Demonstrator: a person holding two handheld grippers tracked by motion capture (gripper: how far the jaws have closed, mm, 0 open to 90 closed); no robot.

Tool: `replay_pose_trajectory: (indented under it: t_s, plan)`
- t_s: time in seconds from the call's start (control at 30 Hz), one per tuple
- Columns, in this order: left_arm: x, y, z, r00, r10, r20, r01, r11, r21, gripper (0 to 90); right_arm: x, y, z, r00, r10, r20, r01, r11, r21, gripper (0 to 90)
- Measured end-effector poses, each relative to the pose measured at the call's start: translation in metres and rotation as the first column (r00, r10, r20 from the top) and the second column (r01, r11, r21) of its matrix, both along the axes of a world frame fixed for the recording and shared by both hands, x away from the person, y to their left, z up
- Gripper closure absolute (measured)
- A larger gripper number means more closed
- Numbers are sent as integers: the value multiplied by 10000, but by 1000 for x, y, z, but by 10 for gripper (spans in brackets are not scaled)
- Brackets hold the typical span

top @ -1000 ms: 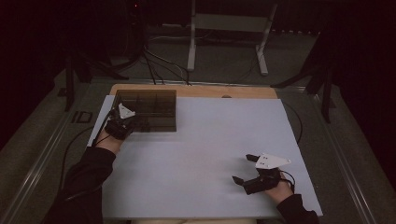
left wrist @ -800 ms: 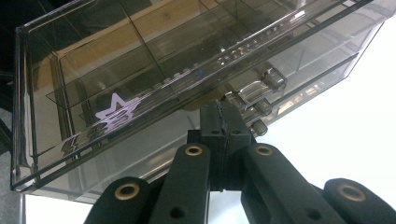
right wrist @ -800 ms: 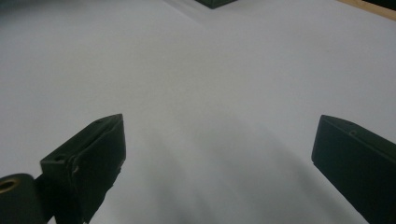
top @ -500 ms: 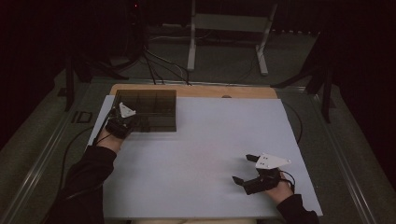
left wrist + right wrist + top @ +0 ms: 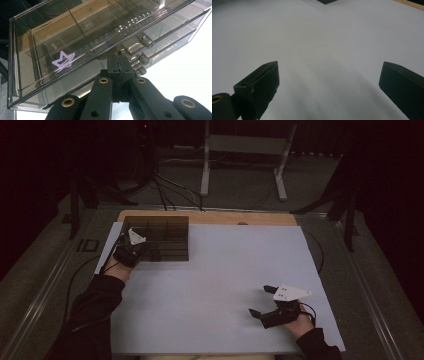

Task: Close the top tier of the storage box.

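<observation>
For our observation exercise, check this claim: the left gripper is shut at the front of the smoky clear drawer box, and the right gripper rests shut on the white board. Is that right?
One detail is wrong: the right gripper is open, its jaws standing wide apart over the white board, as the right gripper view shows. The left gripper is indeed shut at the front of the drawer box.

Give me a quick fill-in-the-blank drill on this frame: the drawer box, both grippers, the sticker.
1. The left gripper, at the smoky clear drawer box, has its fingers ____.
2. The right gripper has its fingers ____ above the white sheet.
3. The pale sticker on the box is shaped like a ____.

Missing words: shut; open; star
</observation>
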State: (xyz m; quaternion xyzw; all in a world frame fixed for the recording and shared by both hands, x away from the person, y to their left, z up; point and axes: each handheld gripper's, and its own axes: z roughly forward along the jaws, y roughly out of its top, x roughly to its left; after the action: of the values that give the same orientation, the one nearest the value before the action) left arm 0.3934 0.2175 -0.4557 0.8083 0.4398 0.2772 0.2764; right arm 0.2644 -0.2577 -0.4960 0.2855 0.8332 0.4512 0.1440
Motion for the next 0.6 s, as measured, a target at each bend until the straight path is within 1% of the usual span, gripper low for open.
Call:
replay_pose_trajectory:
  t_s: [0.1,0.17,0.27,0.3,0.37,0.4,0.5,0.53,0.6]
  plan:
    - [0,0,0,10000,29,22,-29,10000,-8,900,0,0,0,10000,4,-2,-4,10000,-23,29]
    - [0,1,-1,10000,73,30,-72,9998,-188,900,0,0,0,10000,2,0,-2,10000,39,29]
    - [-1,1,-1,10000,53,-17,-54,9998,-174,900,0,-1,0,10000,-27,-8,27,10000,30,29]
    - [-2,1,0,10000,43,2,-43,9997,-244,900,0,-1,0,10000,-25,-10,25,10000,34,29]
    - [-3,1,0,10000,56,44,-55,9997,-249,900,0,-1,0,10000,-28,0,28,10000,13,29]
    - [-5,2,2,10000,79,-1,-79,9993,-364,900,0,-1,0,10000,-25,-13,25,10000,40,29]
    - [-7,4,2,9999,93,-121,-98,9990,-439,900,0,0,0,10000,-3,-21,3,10000,-15,29]
    - [-8,5,3,9999,55,-149,-60,9994,-329,900,0,0,0,10000,4,-27,-4,10000,-4,29]
    - [-9,5,3,9999,91,-117,-95,9993,-373,900,0,0,0,10000,2,-25,-2,10000,-12,29]
